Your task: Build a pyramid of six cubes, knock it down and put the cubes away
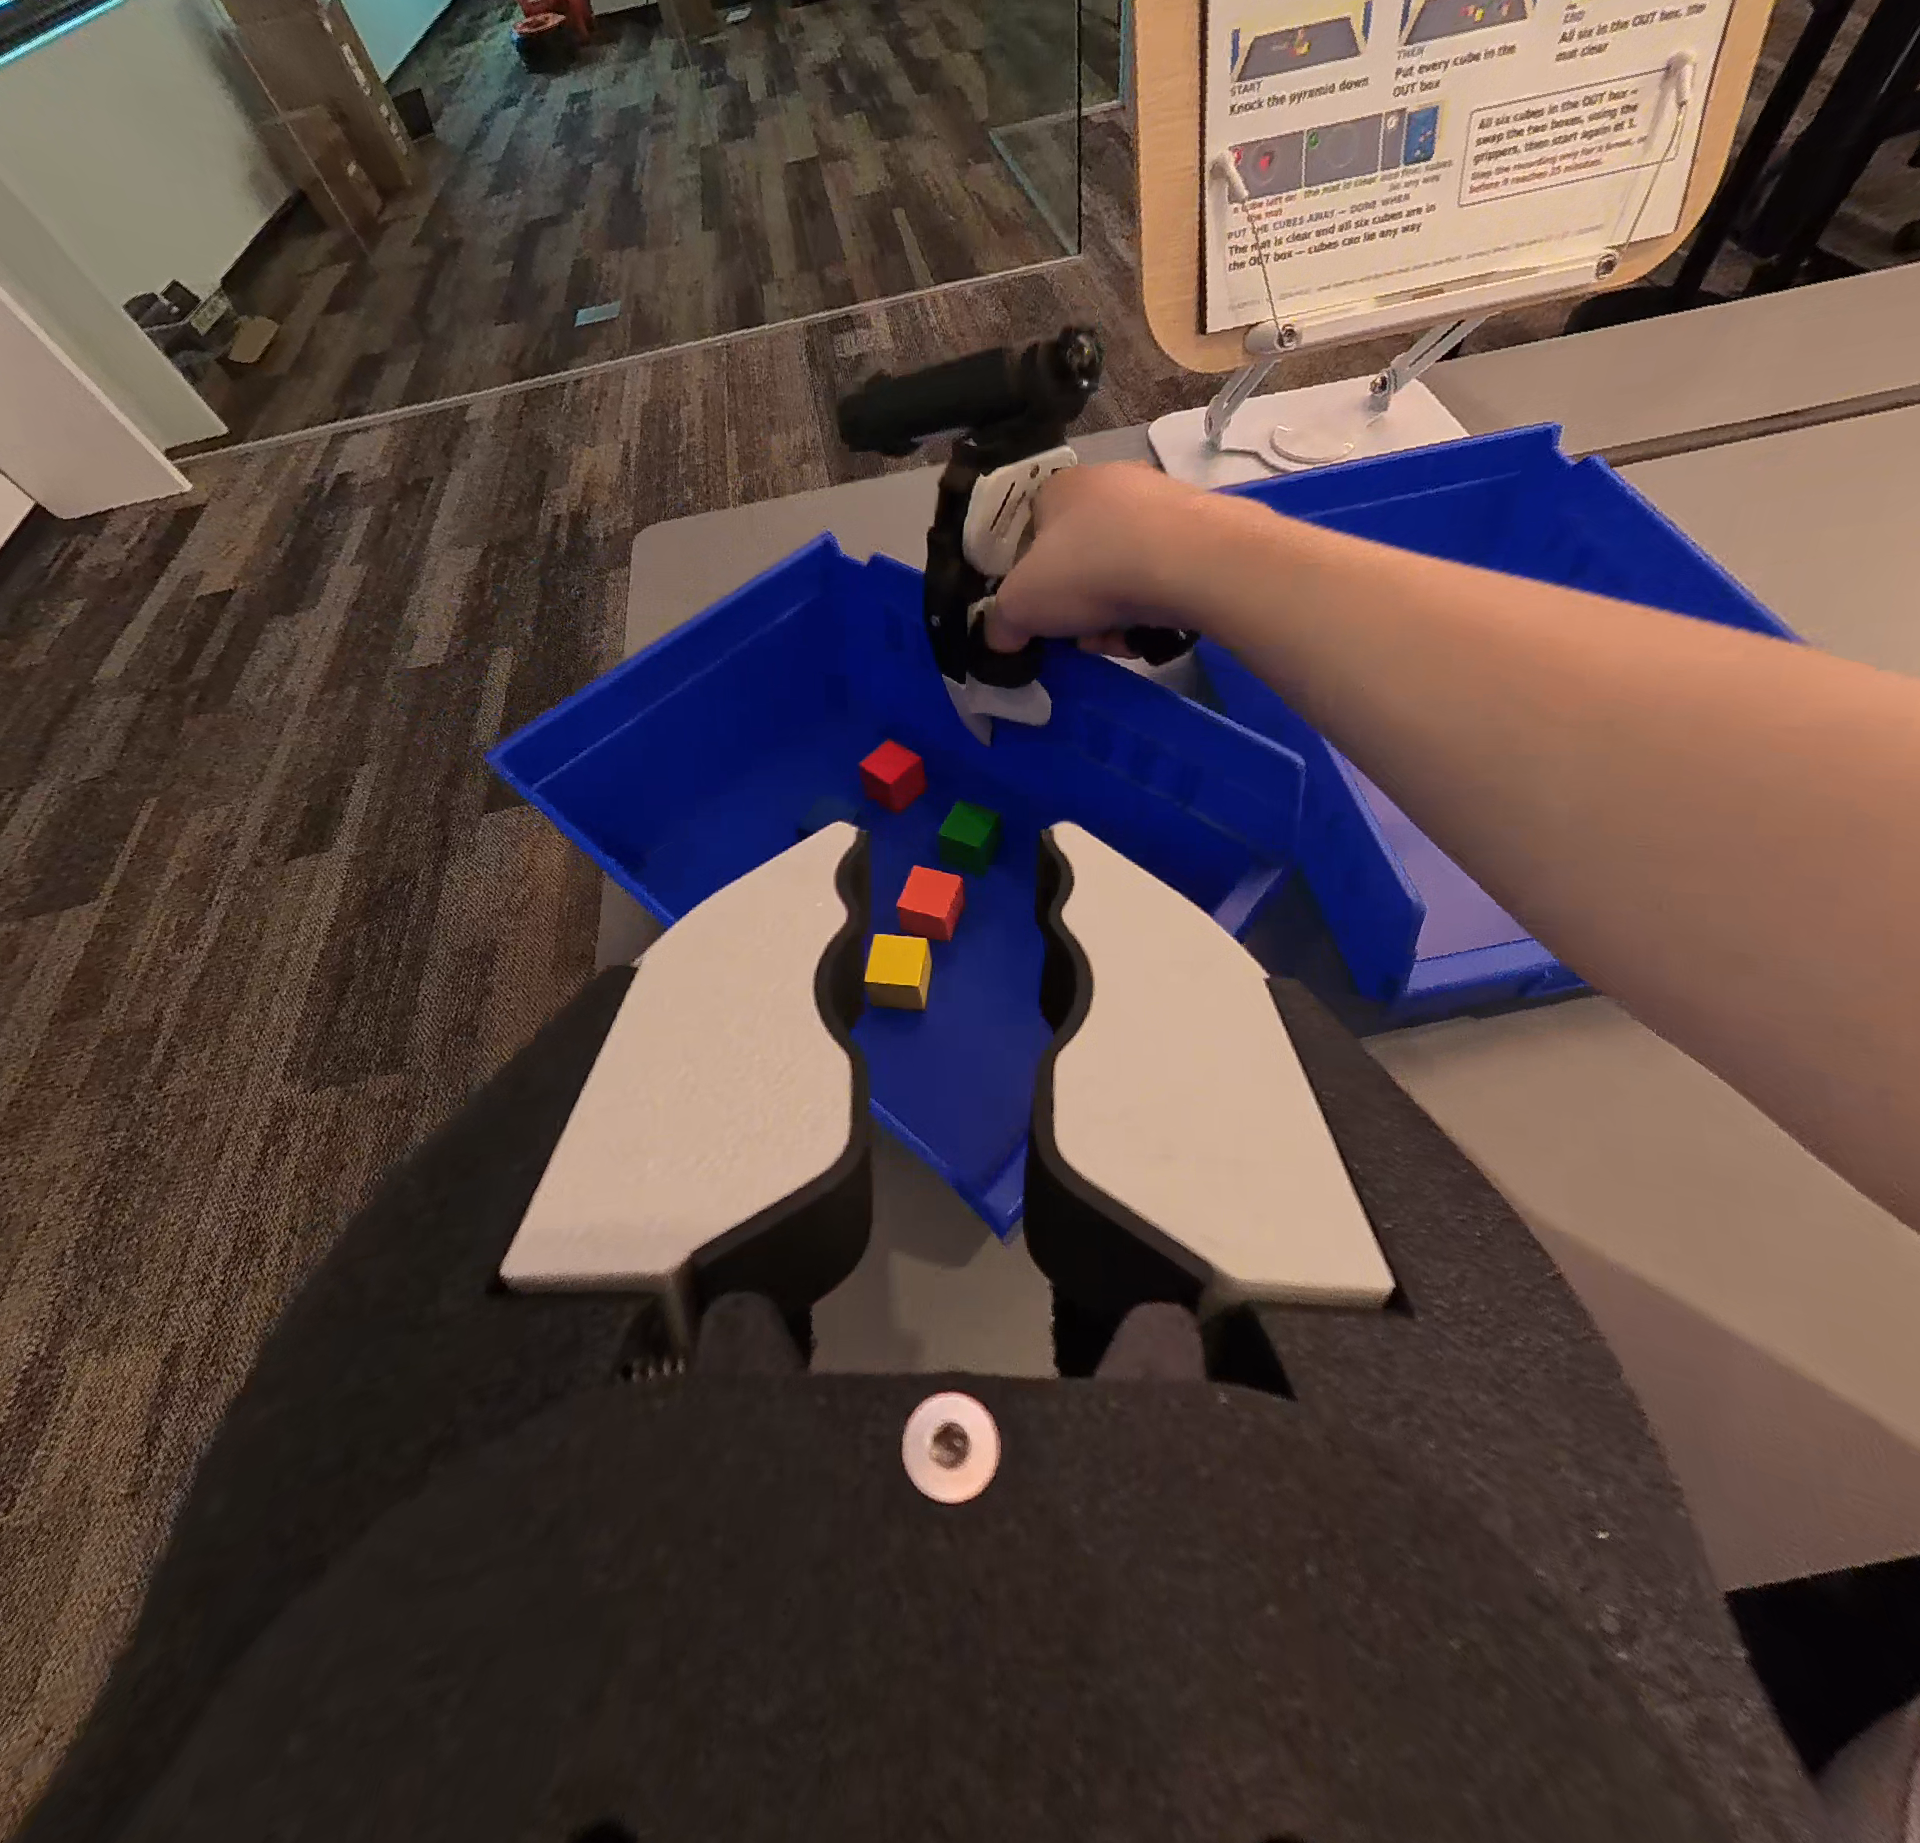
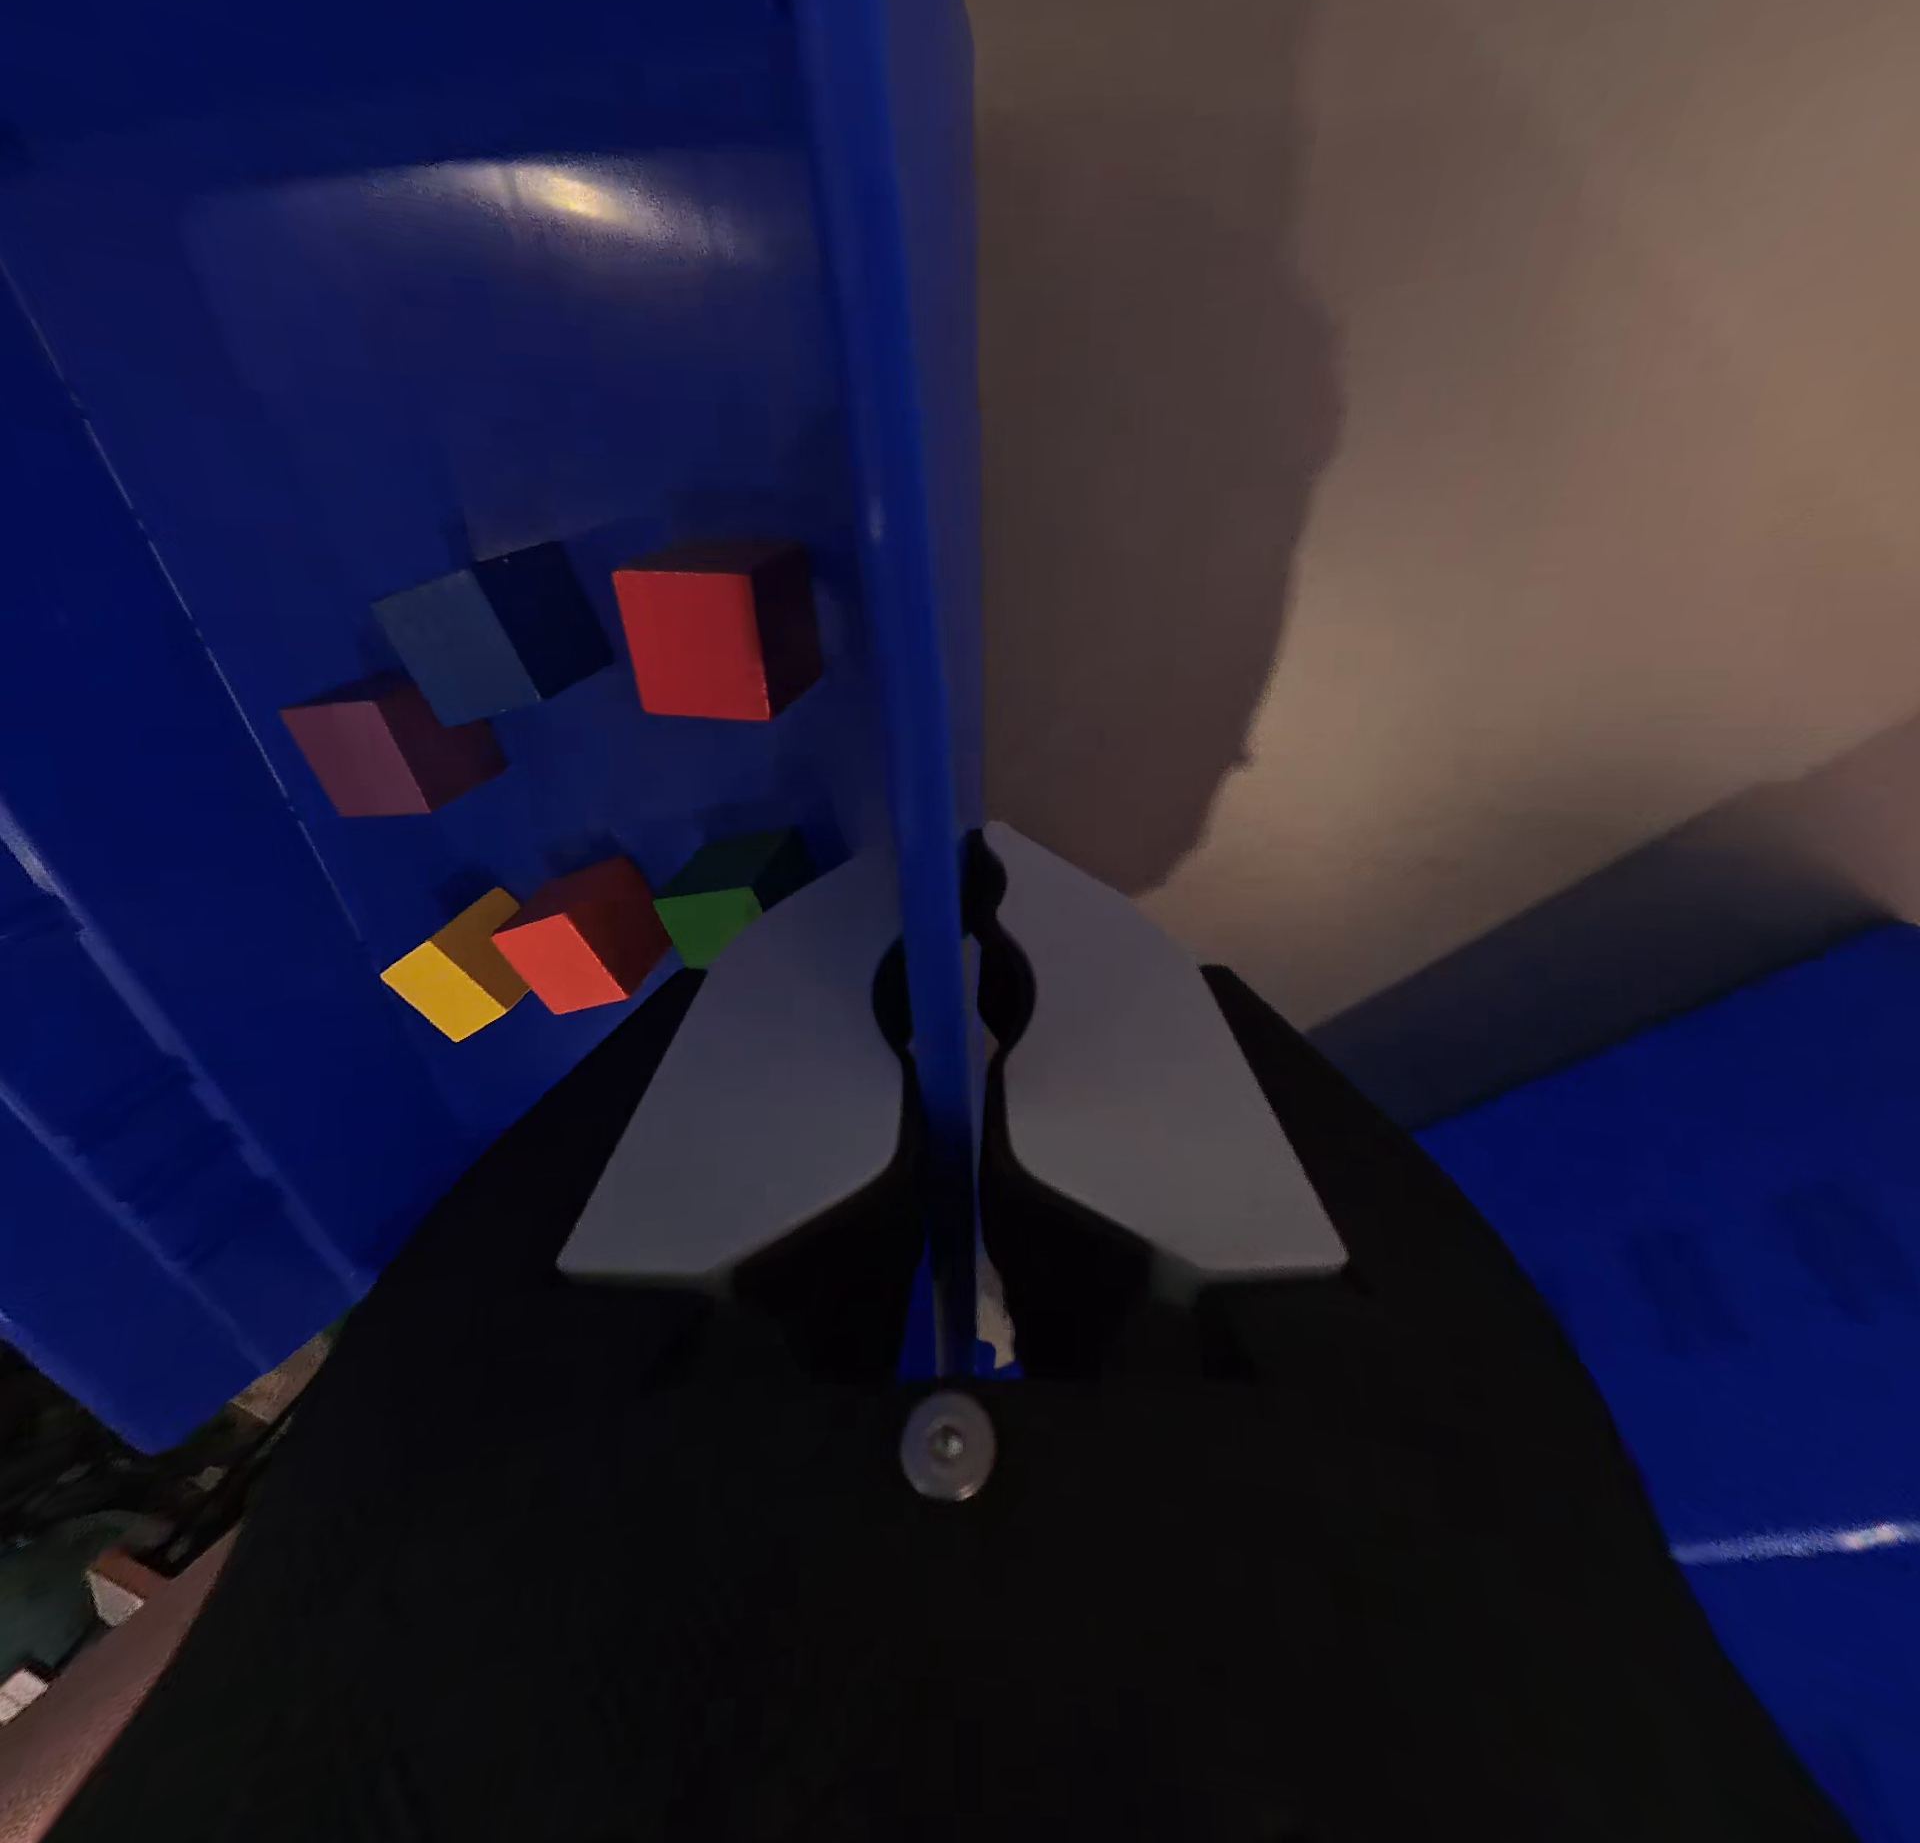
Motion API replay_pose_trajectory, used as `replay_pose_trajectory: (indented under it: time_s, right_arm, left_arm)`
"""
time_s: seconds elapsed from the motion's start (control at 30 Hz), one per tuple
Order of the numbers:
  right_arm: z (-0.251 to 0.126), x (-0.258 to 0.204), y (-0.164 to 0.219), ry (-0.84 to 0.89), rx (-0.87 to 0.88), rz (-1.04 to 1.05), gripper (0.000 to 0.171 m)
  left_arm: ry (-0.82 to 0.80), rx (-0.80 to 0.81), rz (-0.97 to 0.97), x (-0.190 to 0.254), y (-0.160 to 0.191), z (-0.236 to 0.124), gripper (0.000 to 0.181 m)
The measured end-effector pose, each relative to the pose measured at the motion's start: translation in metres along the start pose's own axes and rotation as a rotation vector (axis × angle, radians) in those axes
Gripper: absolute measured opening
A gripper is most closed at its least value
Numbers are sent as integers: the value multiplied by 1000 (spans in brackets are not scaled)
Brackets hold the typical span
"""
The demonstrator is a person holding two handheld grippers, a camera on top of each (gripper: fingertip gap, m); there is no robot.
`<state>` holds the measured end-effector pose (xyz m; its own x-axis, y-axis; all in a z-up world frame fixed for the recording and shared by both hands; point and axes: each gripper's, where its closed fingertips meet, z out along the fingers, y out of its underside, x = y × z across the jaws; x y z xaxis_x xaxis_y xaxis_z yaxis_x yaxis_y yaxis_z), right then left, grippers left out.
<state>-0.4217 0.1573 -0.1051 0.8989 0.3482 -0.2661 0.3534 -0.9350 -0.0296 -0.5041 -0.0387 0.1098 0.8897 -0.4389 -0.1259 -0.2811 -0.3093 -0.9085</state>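
A blue bin (image 1: 727, 692) lies at an angle at the table's left corner. In it are a red cube (image 1: 891, 775), a green cube (image 1: 969, 835), an orange cube (image 1: 930, 902) and a yellow cube (image 1: 898, 970). My left gripper (image 1: 951, 832) is open and empty above the bin's near side. My right gripper (image 1: 987, 692), held by a hand, is shut on the bin's far wall. The right wrist view shows this gripper (image 2: 940, 848) clamped on that wall (image 2: 894, 443), with red (image 2: 707, 635), blue (image 2: 488, 630), purple (image 2: 384, 749), yellow (image 2: 452, 967), orange (image 2: 582, 936) and green (image 2: 717, 910) cubes inside.
A second blue bin (image 1: 1455, 546) stands right behind the first; it also shows in the right wrist view (image 2: 1714, 1274). An instruction board (image 1: 1434, 131) on a stand rises at the back. The grey table (image 1: 1558, 1274) ends at the left over carpet. A black mat corner (image 1: 1829, 1668) shows bottom right. The gap from one gripper's tips to the other's is roughly 30 cm.
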Motion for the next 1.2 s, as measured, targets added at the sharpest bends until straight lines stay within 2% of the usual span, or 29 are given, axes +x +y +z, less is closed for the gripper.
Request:
replay_pose_trajectory:
  time_s: [0.17,0.3,0.43,0.5,0.6,0.67,0.77,0.83,0.9,0.97,1.07,1.1,1.17,1.2]
  right_arm:
    - [18,14,1,11,3,41,7]
    - [19,18,-2,24,28,36,6]
    - [7,15,-5,35,81,-38,27]
    - [-19,19,-15,131,207,-162,34]
    - [-92,26,-15,311,523,-361,36]
    - [-143,51,15,447,678,-384,44]
    - [-186,130,83,614,743,-254,57]
    - [-180,185,128,577,685,-64,70]
    - [-154,231,173,532,547,99,82]
    - [-127,260,201,485,480,187,83]
    - [-80,267,221,324,375,231,77]
    - [-69,264,224,273,327,229,72]
    - [-65,248,219,118,321,216,32]
    - [-66,247,219,101,306,213,23]
  left_arm:
    - [25,0,-5,-1,2,1,30]
    - [32,-19,1,0,3,6,30]
    - [43,-45,23,5,5,10,30]
    - [44,-47,28,6,6,10,30]
    - [56,-40,33,8,6,8,30]
    - [63,-43,35,9,7,7,30]
    - [59,-59,28,7,11,8,30]
    - [48,-62,21,5,11,9,30]
    - [50,-65,13,5,10,10,30]
    - [51,-88,13,6,13,12,30]
    - [29,-117,26,6,17,15,31]
    - [22,-117,24,6,15,15,31]
    - [17,-119,24,8,13,17,31]
    - [15,-126,33,10,13,18,31]
